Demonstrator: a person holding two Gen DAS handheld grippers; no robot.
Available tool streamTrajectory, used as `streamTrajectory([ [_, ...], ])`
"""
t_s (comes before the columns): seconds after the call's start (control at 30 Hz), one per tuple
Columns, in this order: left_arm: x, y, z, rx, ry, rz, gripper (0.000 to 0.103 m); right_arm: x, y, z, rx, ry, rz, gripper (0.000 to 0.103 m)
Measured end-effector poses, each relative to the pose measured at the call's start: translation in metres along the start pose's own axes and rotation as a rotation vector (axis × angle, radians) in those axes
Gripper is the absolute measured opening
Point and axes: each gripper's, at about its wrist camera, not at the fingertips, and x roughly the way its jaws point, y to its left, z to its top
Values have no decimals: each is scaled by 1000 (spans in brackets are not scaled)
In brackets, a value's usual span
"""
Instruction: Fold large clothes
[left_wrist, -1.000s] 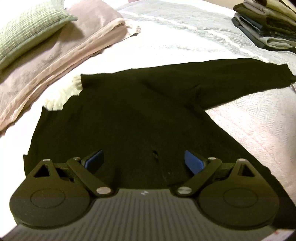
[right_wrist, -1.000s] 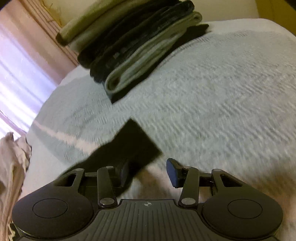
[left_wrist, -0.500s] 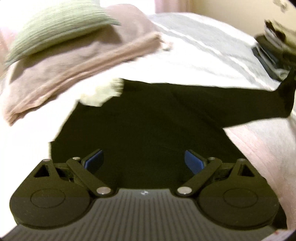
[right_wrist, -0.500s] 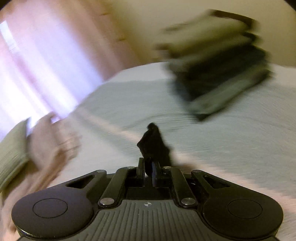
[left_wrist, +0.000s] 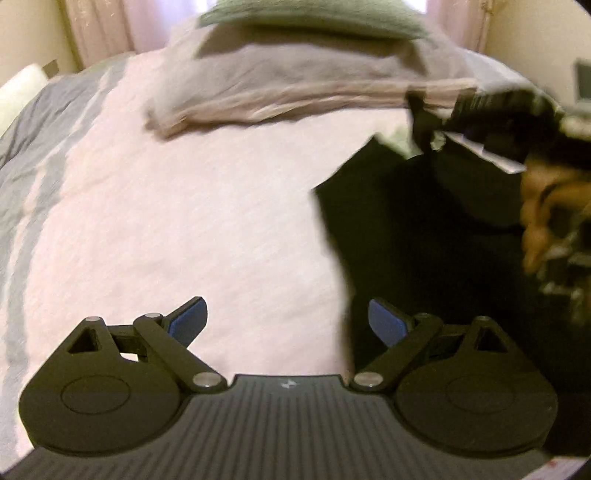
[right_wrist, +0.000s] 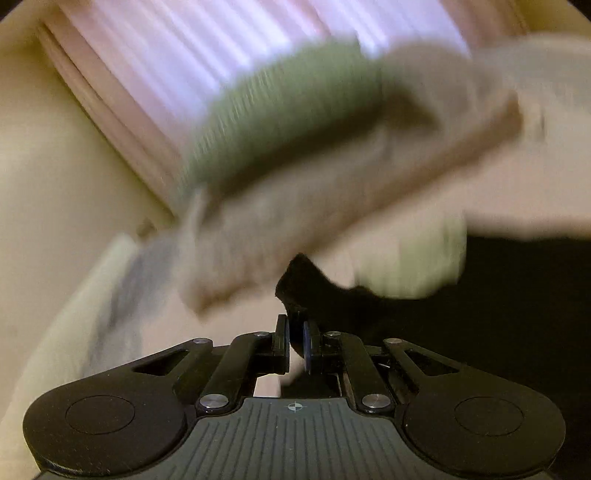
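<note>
Black garment (left_wrist: 424, 236): we see it dark, limp, on the bed (left_wrist: 184, 221). Right gripper (right_wrist: 295, 341) pinches its cuff; left gripper (left_wrist: 286, 321) gapes wide, empty.

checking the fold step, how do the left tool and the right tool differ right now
The left tool is open, its blue pads spread wide with nothing between them; the right tool is shut on a corner of the black garment. The left tool hangs over the pale bedspread beside the garment's edge; the right tool points toward the green pillow. Both share the same black two-finger build.
</note>
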Motion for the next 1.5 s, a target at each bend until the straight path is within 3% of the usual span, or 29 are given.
streamTrajectory([
  [0.13,5,37,-18,-50,20,9,92,13,-2,-28,-14,63,-44,3],
  [0.27,9,47,-24,-83,31,-16,92,17,-4,-14,-44,53,-74,3],
  [0.43,10,45,-18,-66,3,-48,92,10,17,1,-68,-3,-27,3],
  [0.7,18,52,-22,-77,17,-43,92,49,22,13,-29,-45,61,3],
  [0.83,20,51,-27,-73,40,-43,92,64,-9,3,63,25,-6,3],
  [0.93,21,47,-27,-63,43,-45,92,43,-22,9,61,-37,-39,3],
  [1.03,24,39,-23,-54,44,-60,92,20,-43,12,100,-96,-173,4],
  [1.2,35,13,-7,6,13,-101,92,39,-73,7,110,68,-218,4],
  [1.27,40,4,3,22,-4,-113,92,41,-73,10,88,77,-239,6],
  [1.37,51,-8,22,44,-27,-147,92,38,-73,14,76,91,-247,17],
  [1.5,74,-22,58,37,-37,-233,92,24,-81,14,72,127,-205,32],
])
